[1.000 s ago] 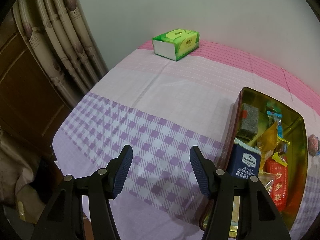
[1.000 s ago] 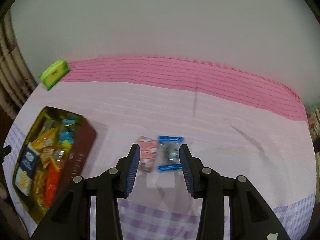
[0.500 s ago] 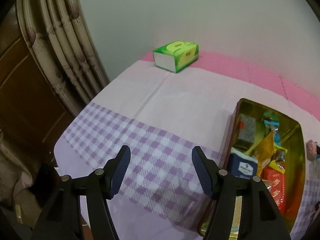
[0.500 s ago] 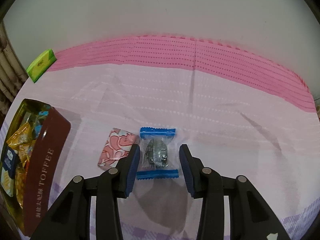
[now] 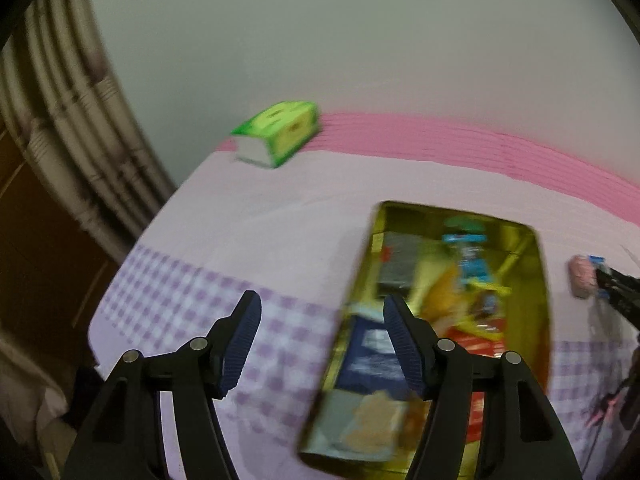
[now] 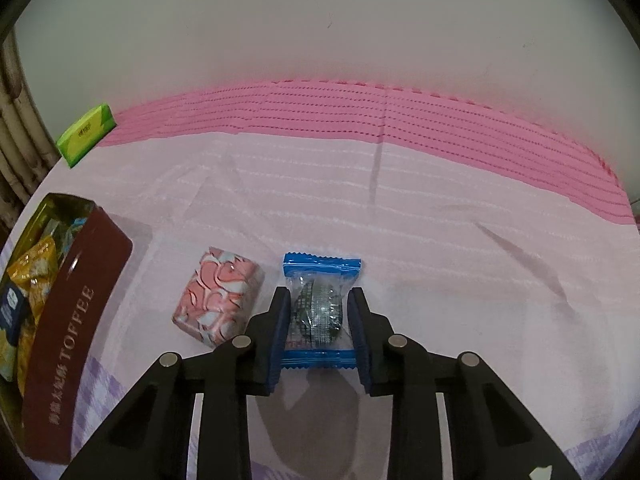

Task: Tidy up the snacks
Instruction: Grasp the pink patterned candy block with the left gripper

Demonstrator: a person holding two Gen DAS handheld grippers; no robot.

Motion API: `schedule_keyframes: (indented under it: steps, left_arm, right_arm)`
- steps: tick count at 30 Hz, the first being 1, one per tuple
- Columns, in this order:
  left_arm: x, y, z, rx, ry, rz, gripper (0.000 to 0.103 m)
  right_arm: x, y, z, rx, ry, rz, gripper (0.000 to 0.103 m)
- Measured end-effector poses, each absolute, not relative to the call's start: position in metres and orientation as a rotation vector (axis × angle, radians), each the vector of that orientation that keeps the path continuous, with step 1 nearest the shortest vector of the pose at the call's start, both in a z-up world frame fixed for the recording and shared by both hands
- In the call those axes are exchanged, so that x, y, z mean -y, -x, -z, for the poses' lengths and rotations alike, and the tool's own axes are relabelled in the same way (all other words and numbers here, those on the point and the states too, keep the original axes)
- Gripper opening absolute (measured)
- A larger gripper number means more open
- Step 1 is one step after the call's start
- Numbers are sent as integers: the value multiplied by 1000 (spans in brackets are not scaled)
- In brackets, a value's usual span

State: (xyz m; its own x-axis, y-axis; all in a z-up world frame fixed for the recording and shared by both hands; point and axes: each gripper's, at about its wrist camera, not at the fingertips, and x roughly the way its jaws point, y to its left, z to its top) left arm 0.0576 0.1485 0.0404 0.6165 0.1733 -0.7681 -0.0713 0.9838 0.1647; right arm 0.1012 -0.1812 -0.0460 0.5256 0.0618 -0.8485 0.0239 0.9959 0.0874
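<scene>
Blue-edged snack packet (image 6: 316,312) sits between the right gripper (image 6: 318,330) fingers.

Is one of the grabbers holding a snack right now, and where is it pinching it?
The right hand-held gripper pinches the blue-edged snack packet across its clear middle, one finger on each long side. The left hand-held gripper holds nothing.

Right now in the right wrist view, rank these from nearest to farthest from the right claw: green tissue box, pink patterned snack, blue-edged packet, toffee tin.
1. blue-edged packet, between the right claw fingers
2. pink patterned snack, just left
3. toffee tin, far left edge
4. green tissue box, back left by the wall
</scene>
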Motion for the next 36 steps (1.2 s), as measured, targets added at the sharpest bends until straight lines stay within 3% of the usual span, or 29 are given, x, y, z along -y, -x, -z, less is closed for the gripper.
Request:
schedule_keyframes:
  steps: [18, 36]
  left_arm:
    - [24, -85, -23, -976, -193, 262, 64]
    - [110, -131, 38, -1128, -186, 346, 63]
  right_arm:
    - [263, -39, 47, -1008, -144, 153, 26]
    - [274, -16, 47, -960, -167, 175, 29]
